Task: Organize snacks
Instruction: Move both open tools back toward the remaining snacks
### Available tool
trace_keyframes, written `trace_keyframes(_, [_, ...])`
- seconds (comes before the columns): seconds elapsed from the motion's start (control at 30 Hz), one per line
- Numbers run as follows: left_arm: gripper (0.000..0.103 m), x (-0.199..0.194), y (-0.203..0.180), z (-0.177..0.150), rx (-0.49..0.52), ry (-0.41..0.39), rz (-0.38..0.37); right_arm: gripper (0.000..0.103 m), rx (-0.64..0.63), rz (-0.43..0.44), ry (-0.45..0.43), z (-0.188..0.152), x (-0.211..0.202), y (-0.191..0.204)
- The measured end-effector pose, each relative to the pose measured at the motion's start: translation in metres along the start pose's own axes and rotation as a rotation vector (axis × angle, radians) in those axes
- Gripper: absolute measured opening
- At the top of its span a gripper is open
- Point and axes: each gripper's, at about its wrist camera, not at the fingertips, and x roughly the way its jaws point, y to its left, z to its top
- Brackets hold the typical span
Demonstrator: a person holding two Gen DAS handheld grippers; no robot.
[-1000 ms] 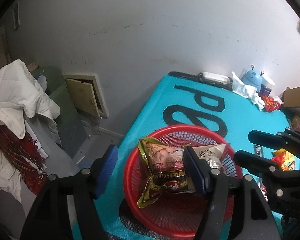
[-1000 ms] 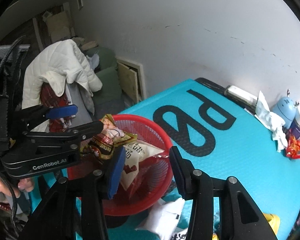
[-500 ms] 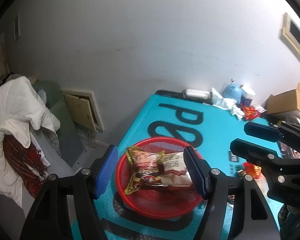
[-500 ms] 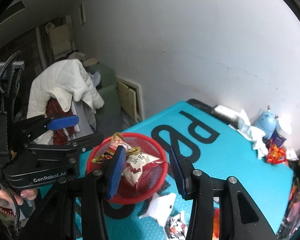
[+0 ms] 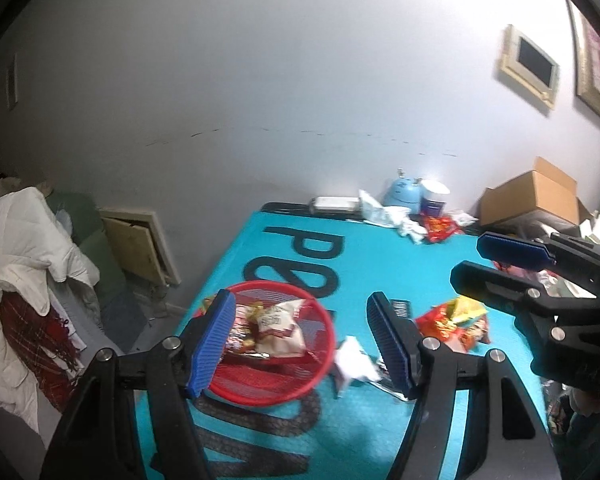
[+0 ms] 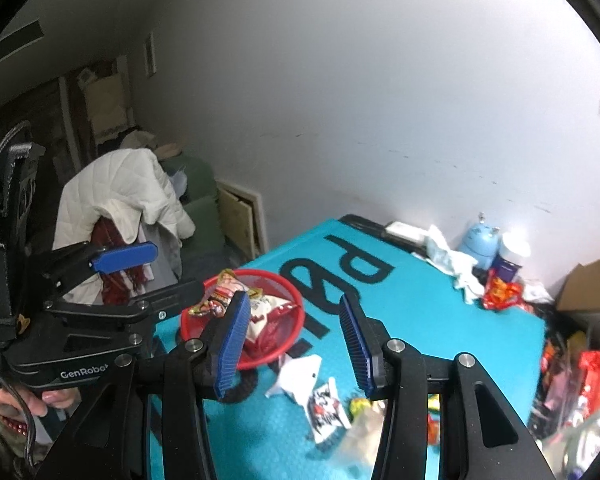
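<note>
Pulling back: both claws now sit higher and farther from the red basket [image 5: 274,380] than a second ago, when it filled the near view.
Meaning for the task: in my judgement a drop-off is done and the next packet is being sought.
Left claw [image 5: 300,344]: jaws apart at a middling gap, nothing between the pads; basket below and beyond its left finger.
Right claw [image 6: 292,344]: jaws narrower, empty, blue pads clear of everything.
Basket contents: a white snack bag [image 5: 278,322] lying on a gold-edged packet [image 6: 220,292] that pokes over the rim.
Loose snacks: a red and yellow packet [image 5: 452,320] beyond the left claw's right finger; a white wrapper [image 6: 300,372] and a black-and-white packet [image 6: 326,408] under the right claw's gap.
Cardboard box [image 5: 536,196]: far right by the wall, open, contents not visible.
</note>
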Motion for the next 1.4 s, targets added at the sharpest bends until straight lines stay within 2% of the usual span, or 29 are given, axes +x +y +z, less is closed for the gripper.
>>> trace_keyframes(0.5, [0.067, -0.03, -0.057, -0.021, 0.073, -0.007, -0.131, 0.047, 0.066, -0.096, -0.025, -0.041, -0.066, -0.02])
trace_keyframes(0.73, [0.067, -0.025, -0.078, -0.037, 0.077, 0.031, -0.208, 0.051, 0.107, -0.127, -0.011, -0.063, -0.083, -0.029])
trace_keyframes(0.8, [0.067, -0.021, -0.084, -0.044, 0.083, 0.046, -0.244, 0.051, 0.119, -0.141, -0.001, -0.071, -0.085, -0.032])
trace_keyframes(1.17, [0.067, 0.006, -0.105, -0.071, 0.081, 0.135, -0.325, 0.051, 0.198, -0.157, 0.063, -0.109, -0.078, -0.051])
trace_keyframes(1.4, [0.067, 0.029, -0.115, -0.083, 0.067, 0.204, -0.348, 0.051, 0.244, -0.169, 0.107, -0.132, -0.063, -0.067])
